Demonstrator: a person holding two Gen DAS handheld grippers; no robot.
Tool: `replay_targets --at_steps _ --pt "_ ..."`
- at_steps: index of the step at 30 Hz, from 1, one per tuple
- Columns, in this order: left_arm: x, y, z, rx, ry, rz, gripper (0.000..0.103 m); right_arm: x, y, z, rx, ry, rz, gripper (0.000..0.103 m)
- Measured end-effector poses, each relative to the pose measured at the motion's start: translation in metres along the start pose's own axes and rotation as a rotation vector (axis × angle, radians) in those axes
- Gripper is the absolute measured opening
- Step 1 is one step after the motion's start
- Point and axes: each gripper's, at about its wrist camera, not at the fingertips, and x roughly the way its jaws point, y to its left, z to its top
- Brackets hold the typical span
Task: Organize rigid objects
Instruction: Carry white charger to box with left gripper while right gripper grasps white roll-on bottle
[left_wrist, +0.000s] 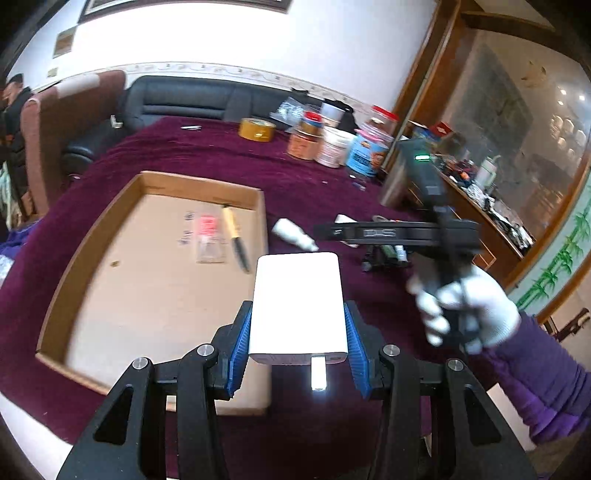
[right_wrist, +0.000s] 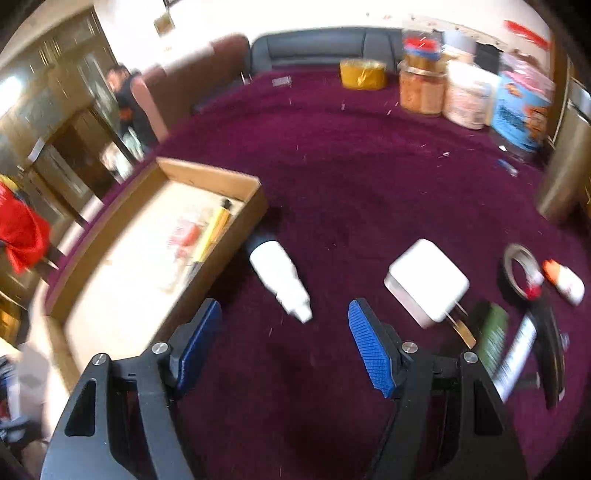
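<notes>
Power bank (left_wrist: 299, 306) pinched in left gripper (left_wrist: 298, 345) over box's (left_wrist: 199, 182) near-right corner, knife (left_wrist: 236, 238) apparently inside; right gripper (right_wrist: 284, 343) spread, bottle (right_wrist: 280, 280) and charger (right_wrist: 426, 282) left.

Behind your table (right_wrist: 369, 177) with its maroon cloth you have a black sofa (left_wrist: 192, 98), a brown armchair (left_wrist: 55, 122) and a person (right_wrist: 129, 103) standing by it.

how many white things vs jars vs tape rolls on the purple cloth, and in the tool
White items: 3 – power bank in the left tool, bottle, charger
Jars: 4
Tape rolls: 2 – yellow, dark
Total: 9
</notes>
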Motion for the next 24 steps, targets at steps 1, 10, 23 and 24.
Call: replay_targets --at_steps 1,10,23,24 --pt "-0.002 0.007 -0.002 -0.012 -0.001 0.007 0.041 0.011 0.003 0.004 -0.014 0.021 -0.018 0.065" --pt "0.003 0.059 -0.001 -0.123 0.014 0.048 0.041 0.028 0.000 0.010 0.014 0.042 -0.046 0.023" --pt "0.031 0.097 0.049 -0.136 0.060 0.130 0.041 -0.015 0.029 0.046 0.190 -0.001 0.319 0.023" --pt "0.038 0.102 0.056 -0.134 0.065 0.141 0.041 -0.009 0.036 0.049 0.195 0.008 0.333 0.023"
